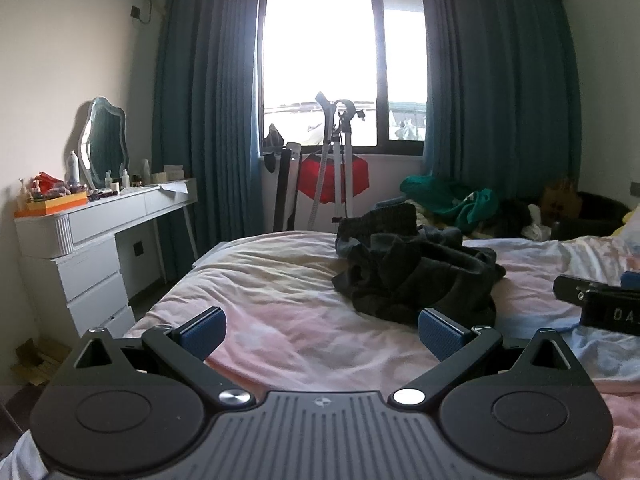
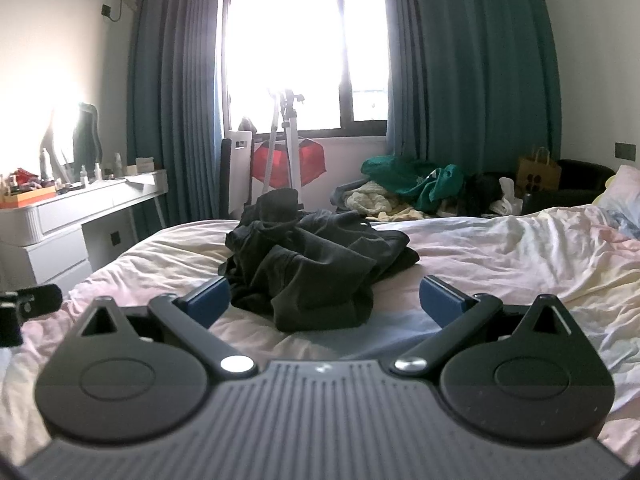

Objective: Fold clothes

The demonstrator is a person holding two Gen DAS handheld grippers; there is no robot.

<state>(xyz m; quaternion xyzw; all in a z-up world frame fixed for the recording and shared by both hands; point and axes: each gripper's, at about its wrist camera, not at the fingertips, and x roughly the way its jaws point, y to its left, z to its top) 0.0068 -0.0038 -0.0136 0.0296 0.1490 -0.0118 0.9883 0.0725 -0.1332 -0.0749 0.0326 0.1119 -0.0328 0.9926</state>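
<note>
1. Both tongs are spread wide and pinch nothing: the left gripper [image 1: 322,334] has bare bedding between its blue pads [image 1: 438,334], and the right gripper [image 2: 325,300] hangs with its fingers either side of the near edge of the clothes, not touching them.
2. A crumpled dark garment [image 2: 316,268] lies in a heap on the bed [image 2: 500,264]; it sits at 12 o'clock from the right gripper and at about 1 o'clock from the left one.
3. In the left wrist view the right gripper's black body [image 1: 600,304] shows at 3 o'clock, just beside the heap.
4. Beyond the bed, at 1 o'clock, lies a pile of green clothing [image 2: 416,182].
5. At 12 o'clock a tripod [image 1: 340,168] stands before the window [image 1: 340,60], between teal curtains [image 1: 500,80].
6. At 9 o'clock stands a white dressing table [image 1: 104,220] with a mirror [image 1: 105,144].
</note>
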